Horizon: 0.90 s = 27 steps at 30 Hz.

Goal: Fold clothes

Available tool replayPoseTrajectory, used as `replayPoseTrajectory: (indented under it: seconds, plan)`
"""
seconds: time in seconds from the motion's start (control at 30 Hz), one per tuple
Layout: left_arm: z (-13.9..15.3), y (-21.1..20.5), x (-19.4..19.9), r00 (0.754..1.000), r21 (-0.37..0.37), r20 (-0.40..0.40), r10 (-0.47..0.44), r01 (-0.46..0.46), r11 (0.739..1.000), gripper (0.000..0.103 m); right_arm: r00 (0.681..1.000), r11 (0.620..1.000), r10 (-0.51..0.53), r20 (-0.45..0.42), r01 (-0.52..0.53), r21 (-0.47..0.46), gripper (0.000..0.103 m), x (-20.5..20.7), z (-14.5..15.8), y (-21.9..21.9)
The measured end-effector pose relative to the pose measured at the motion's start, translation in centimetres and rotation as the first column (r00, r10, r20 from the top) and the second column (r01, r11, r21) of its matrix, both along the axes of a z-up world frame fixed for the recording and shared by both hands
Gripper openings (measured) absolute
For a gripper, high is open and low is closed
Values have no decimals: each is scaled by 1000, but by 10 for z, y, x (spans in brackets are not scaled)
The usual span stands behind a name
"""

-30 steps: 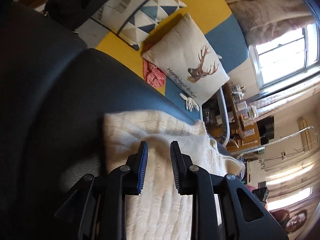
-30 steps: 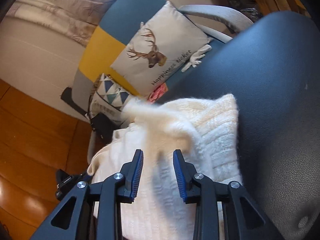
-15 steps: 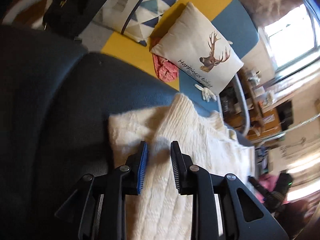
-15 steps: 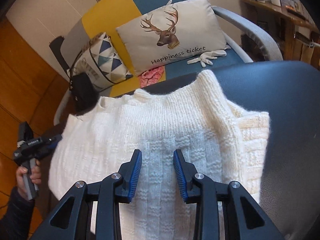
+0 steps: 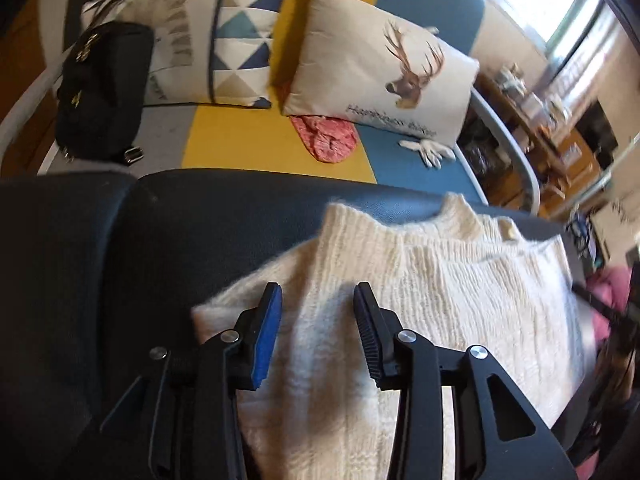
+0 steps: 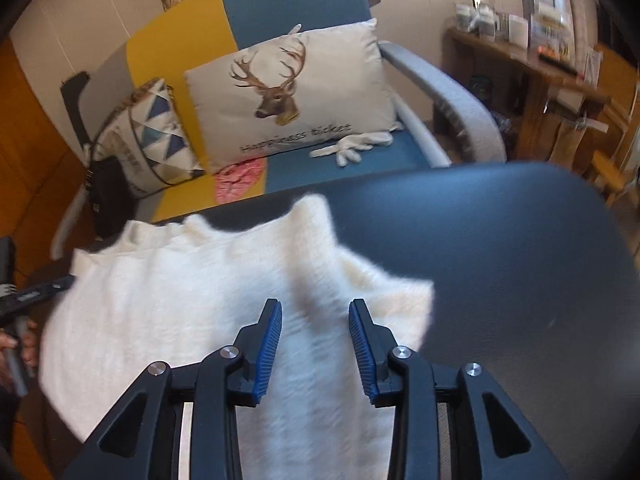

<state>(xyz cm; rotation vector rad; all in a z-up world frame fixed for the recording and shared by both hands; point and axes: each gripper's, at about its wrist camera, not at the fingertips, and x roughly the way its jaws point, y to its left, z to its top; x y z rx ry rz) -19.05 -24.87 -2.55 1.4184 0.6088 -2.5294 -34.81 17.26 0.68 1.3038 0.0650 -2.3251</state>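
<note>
A cream knitted sweater [image 5: 460, 280] lies on a dark padded leather surface [image 5: 200, 220], collar toward the sofa. Its side is folded in over the body, with a sleeve cuff sticking out at the lower left. My left gripper [image 5: 318, 292] hovers over that folded side; its jaws are opening and nothing is pinched between them. In the right wrist view the sweater [image 6: 180, 292] is blurred. My right gripper [image 6: 314, 306] hangs over its folded right side, jaws opening, the pads clear of the knit. The left gripper [image 6: 28, 300] shows at the left edge, held by a hand [image 6: 20, 348].
Behind the padded surface [image 6: 500, 240] stands a yellow and blue sofa with a deer pillow [image 5: 380, 76], a triangle-pattern pillow [image 5: 224, 40], a black bag [image 5: 100, 88], a pink cloth [image 5: 328, 138] and a white glove [image 5: 430, 150]. A wooden shelf [image 6: 540, 60] is at the right.
Both grippers have rolled and shifted, so the sofa now stands upright in view. The left jaws have spread wider. The sweater's sides now lie folded in over its body.
</note>
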Motion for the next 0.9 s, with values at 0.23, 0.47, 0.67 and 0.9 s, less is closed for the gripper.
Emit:
replayPoseTrajectory:
  seconds: [0.23,0.47,0.67,0.9]
  plan:
    - [2,10,5,998,-104,-58,7,-14,994,7,978,941,188,-86,-154,300,19,-10,-20,-49]
    - [-5,0,5,993,-103,-55,107,-112,988,6,963,874,207,-170,-105,474,13,-11,-32,-54]
    - [15,-11,24,968,-40,-88,235,-239,970,26,971,969,171,-170,-134,209,25,1,6,-47]
    - [44,62,15,980,-71,-141,-138,129,989,26,899,898,438,-8,-437,36,27,39,1,-104]
